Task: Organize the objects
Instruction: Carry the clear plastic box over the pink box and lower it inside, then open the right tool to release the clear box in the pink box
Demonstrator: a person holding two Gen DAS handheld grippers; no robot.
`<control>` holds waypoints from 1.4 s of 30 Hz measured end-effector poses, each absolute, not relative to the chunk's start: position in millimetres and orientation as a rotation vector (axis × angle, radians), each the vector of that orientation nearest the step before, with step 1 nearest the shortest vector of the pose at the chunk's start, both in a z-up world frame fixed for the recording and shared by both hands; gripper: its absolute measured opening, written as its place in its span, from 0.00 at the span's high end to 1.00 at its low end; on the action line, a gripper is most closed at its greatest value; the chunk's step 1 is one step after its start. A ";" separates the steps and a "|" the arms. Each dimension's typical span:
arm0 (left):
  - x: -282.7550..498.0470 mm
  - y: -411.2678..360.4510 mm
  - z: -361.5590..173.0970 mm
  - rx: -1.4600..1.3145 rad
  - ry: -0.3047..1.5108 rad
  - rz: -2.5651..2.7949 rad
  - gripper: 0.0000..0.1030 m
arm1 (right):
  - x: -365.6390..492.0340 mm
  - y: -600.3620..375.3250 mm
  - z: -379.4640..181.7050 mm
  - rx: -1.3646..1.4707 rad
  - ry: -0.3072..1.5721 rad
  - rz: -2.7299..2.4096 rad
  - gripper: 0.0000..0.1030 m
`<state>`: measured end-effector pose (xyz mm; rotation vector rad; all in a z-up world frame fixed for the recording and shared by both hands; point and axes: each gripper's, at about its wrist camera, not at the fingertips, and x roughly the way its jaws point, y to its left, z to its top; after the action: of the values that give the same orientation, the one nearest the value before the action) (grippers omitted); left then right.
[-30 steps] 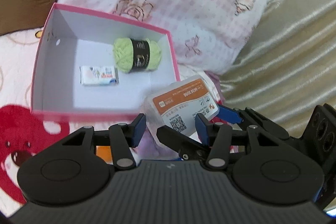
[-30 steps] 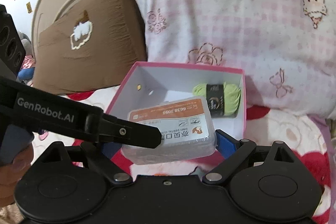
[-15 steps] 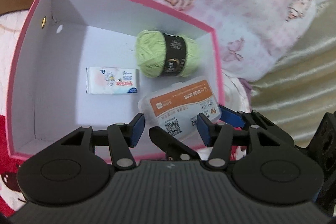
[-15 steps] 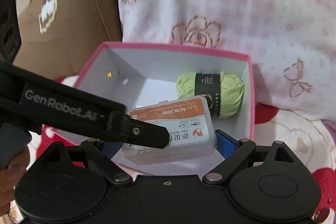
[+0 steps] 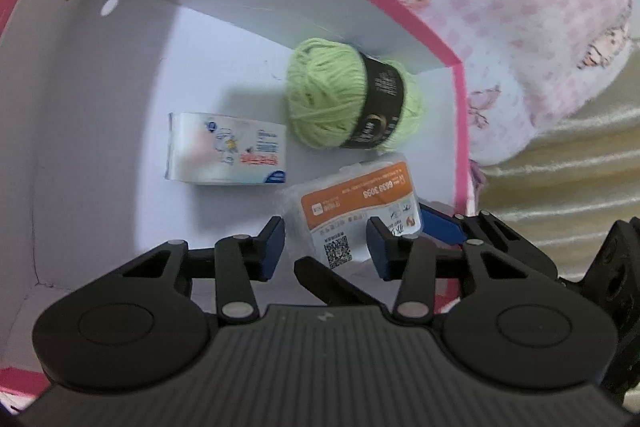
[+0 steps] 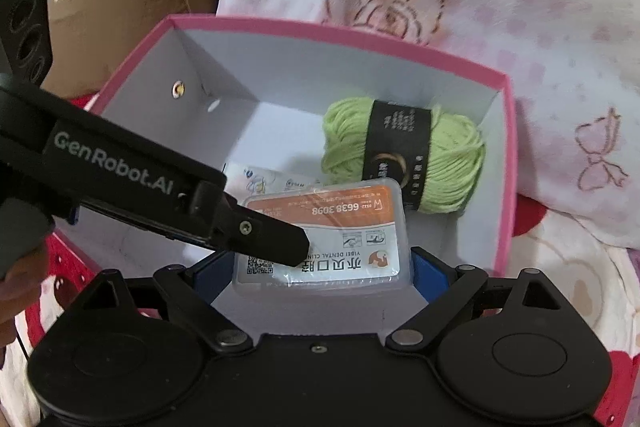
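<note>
Both grippers dropped closer over the pink box since a second ago, and the clear plastic case now sits inside it, near the green yarn and tissue pack. Right gripper clamps the case between its blue pads. Left gripper jaws are closing, narrow, nothing pressed between them.

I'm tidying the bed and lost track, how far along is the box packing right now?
Done: the green yarn ball and the tissue pack lie in the pink box. In hand: the right gripper holds the clear dental case low inside the box; the left gripper, nothing between its pads, is closing beside it. Left: release the case.
</note>
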<state>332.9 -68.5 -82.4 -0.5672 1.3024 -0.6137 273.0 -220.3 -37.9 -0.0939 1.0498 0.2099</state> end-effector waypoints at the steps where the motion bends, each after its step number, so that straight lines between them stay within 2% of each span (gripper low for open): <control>1: 333.3 -69.4 -83.8 -0.565 1.299 -0.608 0.58 | 275.4 -219.8 -40.3 -0.103 1.059 0.211 0.08; 10: 347.9 -74.8 -107.7 -0.689 1.316 -0.570 0.56 | 290.7 -207.3 -55.7 -0.198 1.101 0.078 0.08; 15: 346.7 -73.0 -104.7 -0.631 1.287 -0.573 0.68 | 297.2 -201.7 -59.9 -0.255 1.117 0.094 0.06; 19: 347.3 -79.2 -103.8 -0.617 1.294 -0.589 0.69 | 300.0 -196.7 -64.6 -0.297 1.134 0.127 0.07; 27: 347.8 -92.0 -96.4 -0.520 1.247 -0.573 0.69 | 292.5 -209.1 -68.0 -0.295 1.110 0.126 0.30; 35: 345.6 -101.2 -90.4 -0.458 1.242 -0.581 0.69 | 291.1 -218.6 -66.5 -0.270 1.026 0.132 0.34; 42: 342.5 -99.1 -78.4 -0.375 1.222 -0.568 0.69 | 285.9 -225.6 -59.7 -0.219 1.036 0.163 0.33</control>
<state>342.5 -99.1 -78.4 -0.3752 1.2223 -0.5685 285.9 -225.6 -59.7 -0.2189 1.0356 0.1631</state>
